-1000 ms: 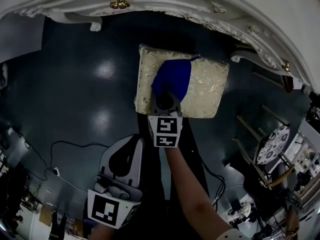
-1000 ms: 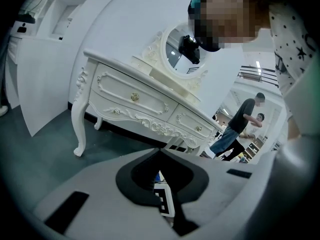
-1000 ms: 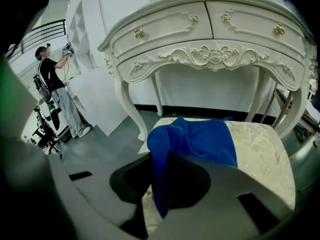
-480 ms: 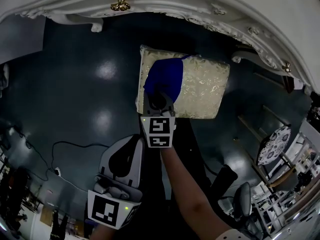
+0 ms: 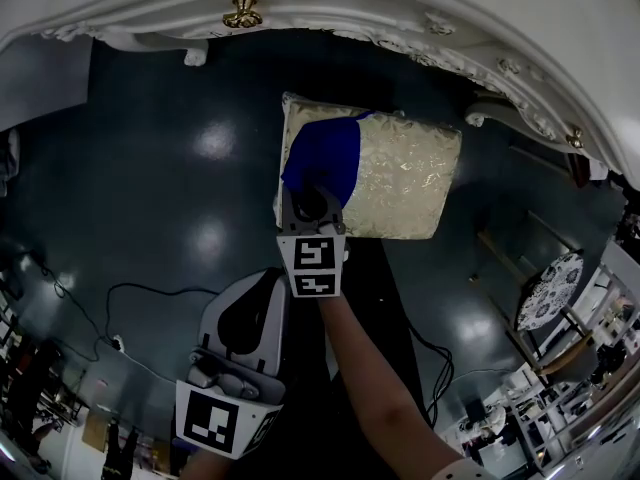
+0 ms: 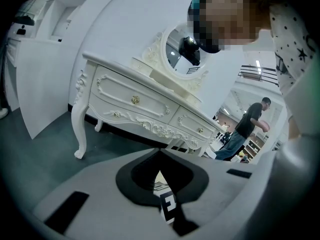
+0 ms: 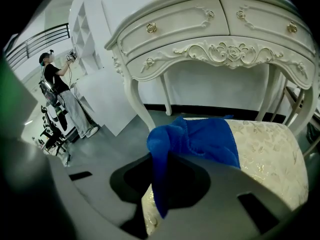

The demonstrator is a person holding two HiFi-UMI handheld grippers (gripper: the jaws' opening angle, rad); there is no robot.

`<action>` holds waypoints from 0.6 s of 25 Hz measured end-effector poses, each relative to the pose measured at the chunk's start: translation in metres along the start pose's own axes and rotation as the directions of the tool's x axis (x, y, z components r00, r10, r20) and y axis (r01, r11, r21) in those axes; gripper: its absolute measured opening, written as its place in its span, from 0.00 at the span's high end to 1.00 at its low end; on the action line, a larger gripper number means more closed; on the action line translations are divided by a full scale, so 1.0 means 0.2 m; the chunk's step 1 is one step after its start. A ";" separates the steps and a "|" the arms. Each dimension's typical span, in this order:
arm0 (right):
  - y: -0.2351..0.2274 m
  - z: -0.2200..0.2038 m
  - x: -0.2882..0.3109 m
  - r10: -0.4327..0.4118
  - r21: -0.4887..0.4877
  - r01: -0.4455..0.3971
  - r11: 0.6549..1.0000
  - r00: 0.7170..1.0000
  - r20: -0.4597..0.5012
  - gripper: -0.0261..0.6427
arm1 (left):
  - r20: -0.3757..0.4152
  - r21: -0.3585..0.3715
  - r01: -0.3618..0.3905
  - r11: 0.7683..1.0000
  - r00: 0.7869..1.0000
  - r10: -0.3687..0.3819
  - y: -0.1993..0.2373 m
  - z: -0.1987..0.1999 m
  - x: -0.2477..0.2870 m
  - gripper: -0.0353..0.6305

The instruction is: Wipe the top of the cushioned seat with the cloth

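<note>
Head view cuts off the left gripper [image 5: 262, 286] at the bottom edge, low and well short of the seat, and it hides the right gripper's [image 5: 314, 196] tips under blue folds, so grip has to be read from the gripper views. Left gripper view shows the left gripper [image 6: 159, 150] with its jaws pressed together at the tips and nothing between them; through the slit below them only a scrap of a marker cube [image 6: 167, 207] can be made out. Right gripper view shows the right gripper [image 7: 165, 153] pinching a bunched edge of the blue cloth [image 7: 200, 136], with a fold hanging down between the jaws. The cloth [image 5: 325, 158] is deep blue and crumpled, spread over the left part of the cushioned seat [image 5: 400, 183] and touching its top. The cushioned seat [image 7: 270, 154] is cream with a pale gold leafy pattern; its near left corner sits under the gripper, its legs are hidden, and its right end fades into the lens rim. It stands on a dark glossy floor [image 5: 180, 138], just in front of a white carved dressing table [image 7: 210, 29] with brass knobs, which runs out of frame at the top of the head view. Beyond, a person [image 7: 57, 94] stands by white shelves, too small to show detail.
</note>
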State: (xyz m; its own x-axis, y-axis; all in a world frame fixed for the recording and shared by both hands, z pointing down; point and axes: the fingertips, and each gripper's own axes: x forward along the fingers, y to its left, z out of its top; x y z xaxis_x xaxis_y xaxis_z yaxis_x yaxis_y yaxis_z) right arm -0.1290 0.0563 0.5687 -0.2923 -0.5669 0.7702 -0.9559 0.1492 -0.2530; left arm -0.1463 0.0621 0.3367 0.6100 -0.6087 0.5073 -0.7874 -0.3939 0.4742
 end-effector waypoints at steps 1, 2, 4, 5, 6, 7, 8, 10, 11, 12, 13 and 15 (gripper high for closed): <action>0.01 0.00 0.00 0.005 -0.001 -0.005 1.000 1.000 0.000 0.86 | -0.001 0.003 0.001 1.000 1.000 -0.001 0.00 0.00 0.00 0.93; 0.02 0.01 0.01 0.011 -0.003 -0.011 1.000 1.000 -0.001 0.86 | -0.003 0.006 0.001 1.000 1.000 -0.001 0.00 0.00 0.00 0.93; 0.05 0.01 0.02 0.033 -0.019 -0.034 0.999 0.999 -0.008 0.86 | -0.007 0.005 0.001 1.000 1.000 -0.001 0.00 0.00 0.01 0.93; 0.07 -0.02 0.04 0.048 -0.035 -0.048 0.998 0.999 -0.019 0.86 | -0.011 0.002 0.002 1.000 1.000 -0.002 -0.01 0.00 0.01 0.93; 0.08 -0.08 0.06 0.060 -0.048 -0.061 0.997 0.998 -0.035 0.86 | -0.014 0.001 0.002 1.000 1.000 -0.002 -0.01 0.00 0.02 0.93; 0.09 -0.16 0.09 0.067 -0.056 -0.070 0.996 0.996 -0.053 0.86 | -0.015 0.001 0.002 1.000 1.000 -0.002 -0.01 0.00 0.02 0.93; 0.09 -0.21 0.11 0.071 -0.062 -0.075 0.995 0.995 -0.064 0.86 | -0.015 0.003 0.002 1.000 1.000 -0.002 -0.02 0.00 0.02 0.93; 0.10 -0.21 0.11 0.076 -0.078 -0.082 0.994 0.994 -0.076 0.86 | -0.016 0.007 0.001 1.000 1.000 -0.001 -0.02 -0.01 0.02 0.93; 0.10 -0.16 0.10 0.081 -0.088 -0.088 0.992 0.993 -0.081 0.86 | -0.017 0.008 0.002 1.000 1.000 -0.001 -0.03 -0.01 0.03 0.93; 0.11 -0.11 0.08 0.088 -0.094 -0.096 0.991 0.993 -0.080 0.86 | -0.018 0.009 0.002 1.000 1.000 -0.002 -0.03 -0.01 0.03 0.93; 0.12 -0.06 0.07 0.098 -0.094 -0.105 0.990 0.992 -0.075 0.86 | -0.019 0.011 0.003 1.000 1.000 -0.002 -0.04 -0.01 0.04 0.93; 0.13 -0.02 0.07 0.119 -0.090 -0.125 0.988 0.990 -0.072 0.86 | -0.020 0.014 0.003 1.000 1.000 -0.003 -0.06 -0.01 0.04 0.93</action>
State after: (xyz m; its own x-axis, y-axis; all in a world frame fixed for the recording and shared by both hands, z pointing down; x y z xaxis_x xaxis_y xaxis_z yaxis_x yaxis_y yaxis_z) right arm -0.1586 0.0554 0.5746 -0.4048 -0.4859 0.7746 -0.9107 0.2907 -0.2936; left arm -0.1317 0.0631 0.3372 0.6139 -0.5940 0.5199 -0.7866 -0.4055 0.4656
